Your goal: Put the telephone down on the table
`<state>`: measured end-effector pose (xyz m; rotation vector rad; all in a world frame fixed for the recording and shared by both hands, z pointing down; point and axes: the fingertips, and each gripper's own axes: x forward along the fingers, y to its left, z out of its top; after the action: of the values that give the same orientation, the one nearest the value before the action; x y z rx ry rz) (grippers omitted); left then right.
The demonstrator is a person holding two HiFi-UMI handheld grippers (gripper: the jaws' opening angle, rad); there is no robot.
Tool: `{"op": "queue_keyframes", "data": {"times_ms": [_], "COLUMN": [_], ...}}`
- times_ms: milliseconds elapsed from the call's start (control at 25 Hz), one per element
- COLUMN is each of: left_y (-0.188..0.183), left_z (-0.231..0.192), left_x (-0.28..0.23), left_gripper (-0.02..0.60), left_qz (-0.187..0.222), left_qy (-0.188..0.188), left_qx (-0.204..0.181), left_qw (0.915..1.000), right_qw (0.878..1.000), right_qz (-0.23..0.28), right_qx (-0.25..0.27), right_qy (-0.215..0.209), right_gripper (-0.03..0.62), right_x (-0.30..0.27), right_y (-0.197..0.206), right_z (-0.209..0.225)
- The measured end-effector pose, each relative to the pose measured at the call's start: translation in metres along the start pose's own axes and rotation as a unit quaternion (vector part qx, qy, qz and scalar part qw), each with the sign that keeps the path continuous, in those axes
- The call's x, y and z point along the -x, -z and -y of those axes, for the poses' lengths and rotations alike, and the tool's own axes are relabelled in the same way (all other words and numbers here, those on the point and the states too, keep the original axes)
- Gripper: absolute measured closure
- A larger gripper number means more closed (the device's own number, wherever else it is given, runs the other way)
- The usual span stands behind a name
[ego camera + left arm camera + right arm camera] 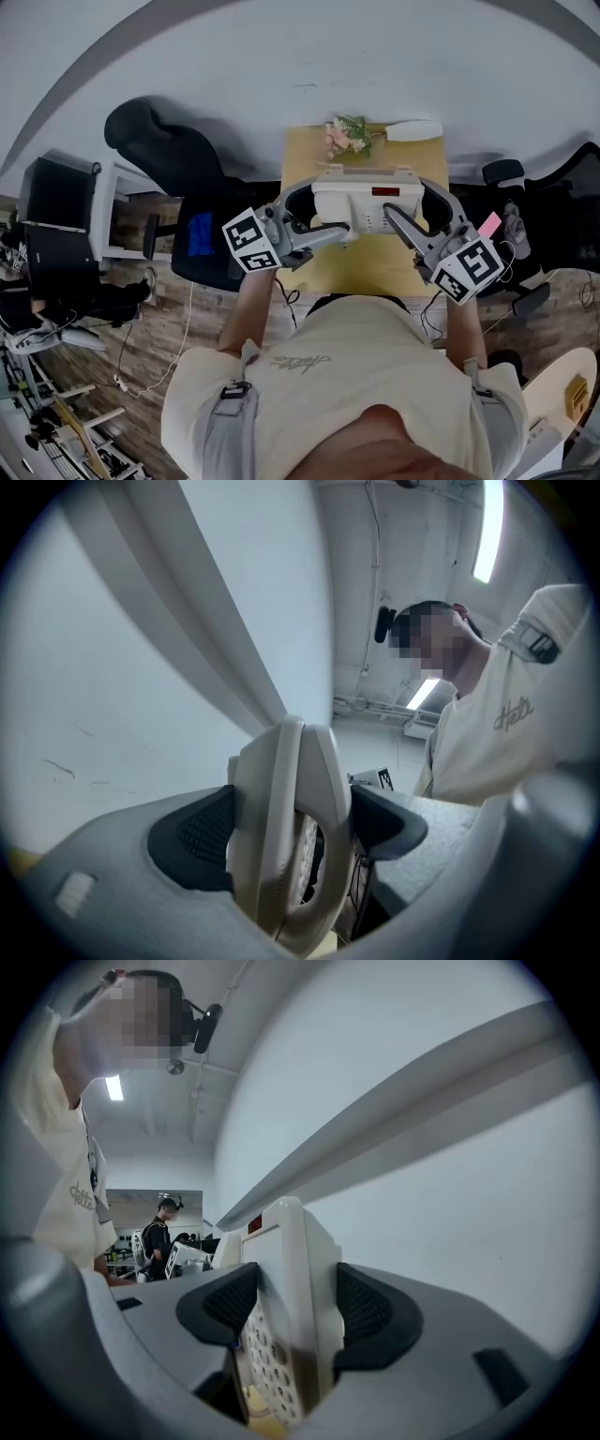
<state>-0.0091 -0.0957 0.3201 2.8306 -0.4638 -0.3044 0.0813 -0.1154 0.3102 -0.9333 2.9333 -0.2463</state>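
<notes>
A cream-white desk telephone (pixel 367 202) with a small red display hangs above the wooden table (pixel 375 267), held from both sides. My left gripper (pixel 345 232) is shut on its left end, where the handset (pixel 291 832) sits between the black pads (pixel 192 841). My right gripper (pixel 390 216) is shut on the right end; the keypad side of the telephone (pixel 281 1321) is pinched between its pads (pixel 366 1312). In both gripper views the telephone stands on edge and the table is almost hidden.
A bunch of pink and green flowers (pixel 347 136) and a white object (pixel 412 129) lie at the table's far edge by the wall. A black office chair (pixel 178 183) stands to the left, another chair (pixel 553 220) to the right. Another person (pixel 157 1237) stands far off in the room.
</notes>
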Motion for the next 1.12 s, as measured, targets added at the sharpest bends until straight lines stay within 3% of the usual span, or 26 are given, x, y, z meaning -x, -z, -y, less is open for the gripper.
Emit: {"op": "queue_keyframes", "data": {"times_ms": [440,1120], "left_y": [-0.007,0.053], "left_z": [-0.013,-0.019], "left_x": [0.022,0.069], "left_gripper": [0.195,0.195], "left_qz": [0.004,-0.019], "left_qy": [0.008,-0.024], "left_qx": [0.011,0.084], "left_qw": [0.9999,0.996], "right_qw": [1.0,0.995], "right_qz": [-0.016,-0.076], "right_qx": [-0.002,-0.064], "right_qy": [0.01,0.007], "right_gripper": [0.335,0.335], "right_x": [-0.024,-0.039], "right_y": [0.002,0.076], "right_z": [-0.011,-0.033]}}
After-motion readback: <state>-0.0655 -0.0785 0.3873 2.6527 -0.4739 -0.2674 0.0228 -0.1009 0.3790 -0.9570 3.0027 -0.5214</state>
